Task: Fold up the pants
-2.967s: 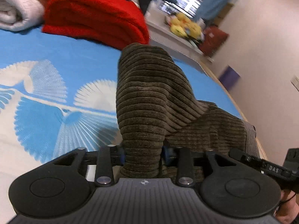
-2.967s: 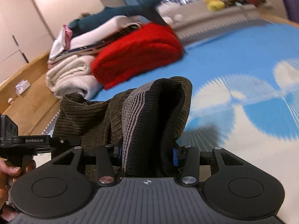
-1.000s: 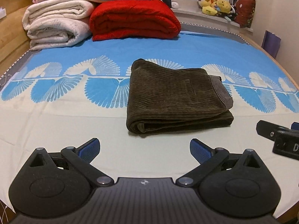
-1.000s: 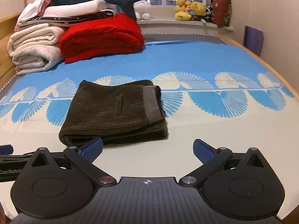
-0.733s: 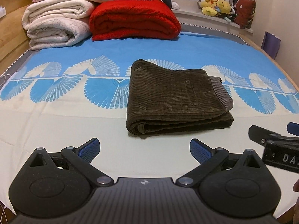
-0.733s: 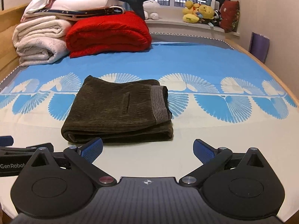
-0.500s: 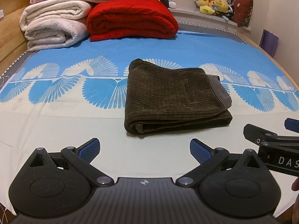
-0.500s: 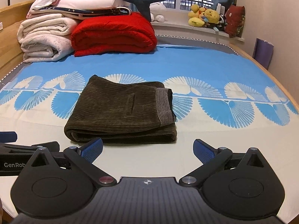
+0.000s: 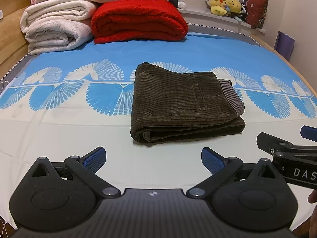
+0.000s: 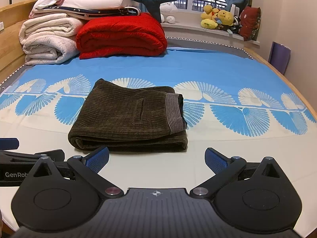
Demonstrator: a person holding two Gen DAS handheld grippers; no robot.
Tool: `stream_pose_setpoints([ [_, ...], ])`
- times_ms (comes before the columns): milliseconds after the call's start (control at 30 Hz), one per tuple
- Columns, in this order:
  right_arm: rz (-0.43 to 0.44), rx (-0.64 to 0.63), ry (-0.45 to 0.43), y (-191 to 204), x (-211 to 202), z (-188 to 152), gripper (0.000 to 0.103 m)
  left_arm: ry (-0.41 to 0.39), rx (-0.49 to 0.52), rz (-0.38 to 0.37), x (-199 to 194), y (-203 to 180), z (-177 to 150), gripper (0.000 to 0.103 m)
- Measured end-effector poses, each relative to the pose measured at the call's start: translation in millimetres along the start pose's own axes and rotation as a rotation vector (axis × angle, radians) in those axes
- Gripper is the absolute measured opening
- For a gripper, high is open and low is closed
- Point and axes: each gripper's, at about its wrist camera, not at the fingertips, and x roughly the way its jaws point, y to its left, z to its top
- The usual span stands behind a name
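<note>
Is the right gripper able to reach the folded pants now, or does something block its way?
Probably yes. The right gripper is open, and only bare sheet lies between it and the near edge of the pants. The left gripper is off to the side.

Dark olive-brown ribbed corduroy pants [image 9: 184, 103] had a grey striped waistband [image 10: 175, 112]; the blue bedsheet [image 9: 218, 53] had white fan prints, behind it a bright red folded blanket [image 10: 120, 37].

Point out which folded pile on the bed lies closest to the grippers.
The brown corduroy pants, alone mid-bed just ahead of both open grippers. The red blanket and white blankets sit far back by the headboard.
</note>
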Motion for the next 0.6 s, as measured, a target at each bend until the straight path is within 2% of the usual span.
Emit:
stream_pose_setpoints([
  [600,0.002,0.005,0.003,0.7,-0.4,0.3,0.102,0.003,0.013,-0.003,0.7,1.0,-3.0,0.102],
])
